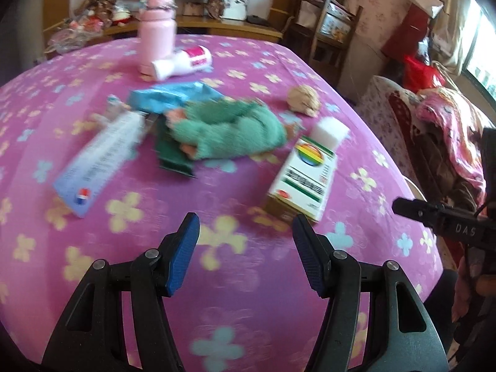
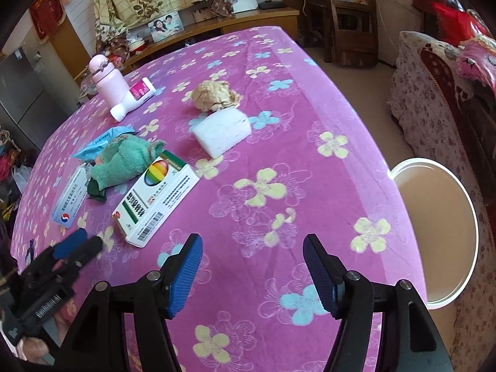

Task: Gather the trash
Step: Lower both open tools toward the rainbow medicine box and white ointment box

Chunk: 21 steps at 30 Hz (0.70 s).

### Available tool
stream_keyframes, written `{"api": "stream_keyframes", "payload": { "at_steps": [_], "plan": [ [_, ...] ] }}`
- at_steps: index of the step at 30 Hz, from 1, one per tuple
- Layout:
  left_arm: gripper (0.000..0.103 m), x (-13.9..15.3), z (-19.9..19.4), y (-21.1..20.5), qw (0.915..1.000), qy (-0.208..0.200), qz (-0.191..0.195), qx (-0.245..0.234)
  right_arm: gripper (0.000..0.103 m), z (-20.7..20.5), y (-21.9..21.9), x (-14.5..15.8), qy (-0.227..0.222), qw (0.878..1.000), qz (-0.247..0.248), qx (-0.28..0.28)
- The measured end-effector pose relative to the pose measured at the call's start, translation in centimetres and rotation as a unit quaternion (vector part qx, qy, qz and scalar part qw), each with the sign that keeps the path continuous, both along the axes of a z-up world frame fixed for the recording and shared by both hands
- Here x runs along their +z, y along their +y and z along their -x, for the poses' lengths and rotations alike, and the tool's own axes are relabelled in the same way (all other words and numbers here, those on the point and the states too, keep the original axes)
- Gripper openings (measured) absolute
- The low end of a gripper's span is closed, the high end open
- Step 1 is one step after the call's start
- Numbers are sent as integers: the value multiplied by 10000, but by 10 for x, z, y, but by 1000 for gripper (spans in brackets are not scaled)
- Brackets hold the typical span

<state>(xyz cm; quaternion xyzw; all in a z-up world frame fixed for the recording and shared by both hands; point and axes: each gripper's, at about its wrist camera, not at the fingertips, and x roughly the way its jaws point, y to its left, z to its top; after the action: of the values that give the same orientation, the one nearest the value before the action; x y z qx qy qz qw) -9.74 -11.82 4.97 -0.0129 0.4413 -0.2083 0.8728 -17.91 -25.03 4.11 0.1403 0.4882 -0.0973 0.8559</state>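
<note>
**Two open grippers, trash not yet touched**

Two grippers hung above the near edge of the counter (image 2: 356,117), and neither held anything. The right gripper (image 2: 252,274) had its blue pads spread wide over bare flowered cloth, and the left gripper (image 1: 245,254) was spread just as wide, pointed at the cluster of things in the middle of the counter.

Nearest the left gripper lay the white medicine box (image 1: 302,179) with the rainbow mark, just ahead of its right pad. Beside that box sat the white foam block (image 2: 221,131), and just beyond the block lay the crumpled tan paper ball (image 2: 215,96), which looked like the plainest piece of trash. Left of the box were the green knitted cloth (image 2: 128,161), a blue wrapper (image 2: 99,144) partly under it, and a long pale-blue box (image 2: 69,201). Farther back stood a pink bottle (image 2: 107,79) with a white-and-pink bottle (image 2: 133,99) lying against it. Off the counter's right edge stood the white-rimmed bin (image 2: 446,238), apparently empty.

Judged from this layout, collecting had barely begun. The right gripper was likely better placed for the paper ball: it would need to reach forward past the foam block, descend with pads straddling the ball, and close gently, since crumpled paper compresses and can slip. The carry to the bin looked short and unobstructed. Catching the cloth of the counter was the main risk.
</note>
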Motion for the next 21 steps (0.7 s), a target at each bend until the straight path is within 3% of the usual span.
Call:
{"api": "stream_keyframes", "payload": {
  "at_steps": [5, 15, 21],
  "plan": [
    [61, 8, -2, 27, 9994, -184, -125, 279, 65, -6, 14, -7, 75, 9998, -85, 176],
    [61, 8, 3, 69, 9984, -163, -115, 536, 65, -25, 53, -17, 202, 9983, -228, 488],
    [61, 8, 0, 93, 9973, -169, -131, 709, 67, -45, 72, -21, 79, 9983, -425, 396]
  ]
}}
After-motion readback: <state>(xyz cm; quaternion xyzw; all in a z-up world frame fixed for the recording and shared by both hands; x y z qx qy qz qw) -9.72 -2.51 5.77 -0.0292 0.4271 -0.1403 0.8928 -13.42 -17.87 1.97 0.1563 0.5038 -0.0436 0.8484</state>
